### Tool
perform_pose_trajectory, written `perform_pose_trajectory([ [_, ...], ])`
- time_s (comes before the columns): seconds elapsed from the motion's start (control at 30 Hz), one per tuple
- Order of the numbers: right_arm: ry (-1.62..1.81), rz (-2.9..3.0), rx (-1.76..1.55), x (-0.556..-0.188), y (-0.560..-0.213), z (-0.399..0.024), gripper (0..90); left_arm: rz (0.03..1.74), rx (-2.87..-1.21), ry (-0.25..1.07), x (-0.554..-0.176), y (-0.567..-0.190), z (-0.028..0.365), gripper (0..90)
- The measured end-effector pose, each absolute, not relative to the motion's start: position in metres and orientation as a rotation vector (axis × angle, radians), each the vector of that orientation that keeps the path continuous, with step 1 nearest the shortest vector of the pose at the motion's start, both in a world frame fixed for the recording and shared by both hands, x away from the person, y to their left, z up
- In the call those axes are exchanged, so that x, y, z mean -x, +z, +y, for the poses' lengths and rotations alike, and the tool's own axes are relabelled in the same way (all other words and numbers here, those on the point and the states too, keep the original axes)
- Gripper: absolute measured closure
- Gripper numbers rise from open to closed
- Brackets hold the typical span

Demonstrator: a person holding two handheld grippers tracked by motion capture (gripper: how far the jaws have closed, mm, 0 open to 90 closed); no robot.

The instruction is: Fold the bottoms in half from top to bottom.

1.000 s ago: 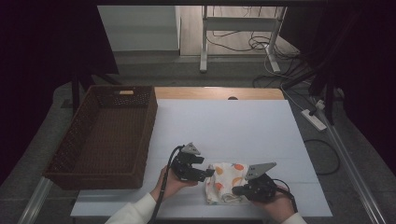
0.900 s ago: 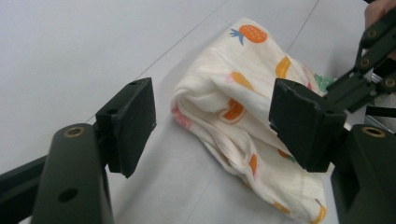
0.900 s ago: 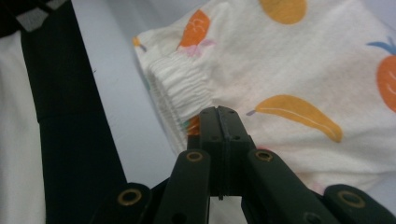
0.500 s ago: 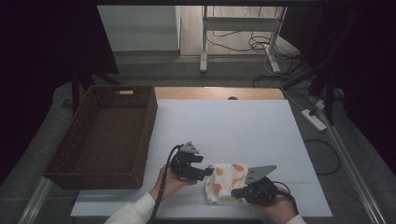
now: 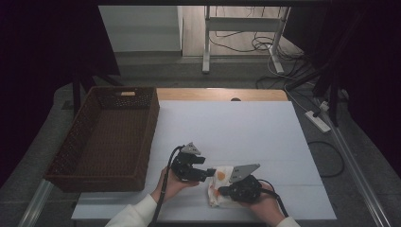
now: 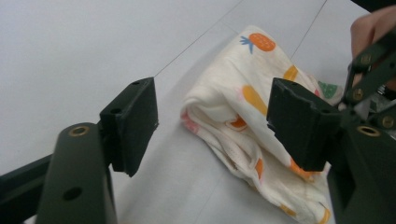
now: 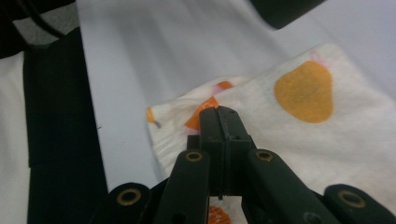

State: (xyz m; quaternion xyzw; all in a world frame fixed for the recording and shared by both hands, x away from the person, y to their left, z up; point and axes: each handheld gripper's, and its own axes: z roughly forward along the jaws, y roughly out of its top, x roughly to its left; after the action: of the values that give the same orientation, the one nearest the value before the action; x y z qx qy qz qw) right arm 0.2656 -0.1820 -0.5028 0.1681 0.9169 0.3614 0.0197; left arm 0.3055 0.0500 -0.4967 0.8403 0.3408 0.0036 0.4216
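Lying near the front edge of the white table [image 5: 246,127], between the two hands, is a small cream cloth [image 5: 220,185] printed with orange fruit shapes, a pineapple with a blue crown and a green patch among them. It is folded over on itself in soft, bunched layers, with a rolled fold along the side that faces the left gripper [image 6: 210,126]. In the right gripper view a large orange pear shape sits on a flatter stretch of the fabric.

The left gripper has its jaws apart, and they have just been closing a little; the bunched end of the cloth lies between them, with no pad pressing on it. The right gripper [image 7: 219,122] has its jaws pressed together over the cloth; whether a layer of fabric is pinched between them cannot be made out.

In the high view both grippers and hands cover much of the cloth, so its outline and full pattern are hidden. The left gripper view cuts off its lower end. A brown wicker basket [image 5: 142,137] stands well apart at the table's left.
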Motion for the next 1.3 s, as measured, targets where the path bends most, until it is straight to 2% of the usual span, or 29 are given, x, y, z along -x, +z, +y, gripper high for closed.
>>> perform_pose_trajectory([
  [0.43, 1.103, 2.89, -0.504, -0.257, -0.509, -0.179, 89.3, 0.851, -2.098, 0.023, -0.306, -0.496, 0.05, 35.2],
  [0.73, 1.232, 2.775, -0.604, -0.256, -0.49, -0.219, 88.6, 0.841, -2.089, 0.03, -0.308, -0.494, 0.048, 37.7],
  [0.87, 1.235, 2.746, -0.652, -0.258, -0.489, -0.233, 88.6, 0.813, -2.099, 0.024, -0.31, -0.494, 0.041, 48.1],
  [1.17, 1.198, 2.791, -0.622, -0.258, -0.494, -0.22, 88.6, 0.772, -2.11, -0.019, -0.316, -0.5, 0.025, 86.3],
  [1.3, 1.189, 2.818, -0.602, -0.258, -0.497, -0.215, 88.6, 0.758, -2.131, -0.045, -0.318, -0.505, 0.02, 88.0],
])
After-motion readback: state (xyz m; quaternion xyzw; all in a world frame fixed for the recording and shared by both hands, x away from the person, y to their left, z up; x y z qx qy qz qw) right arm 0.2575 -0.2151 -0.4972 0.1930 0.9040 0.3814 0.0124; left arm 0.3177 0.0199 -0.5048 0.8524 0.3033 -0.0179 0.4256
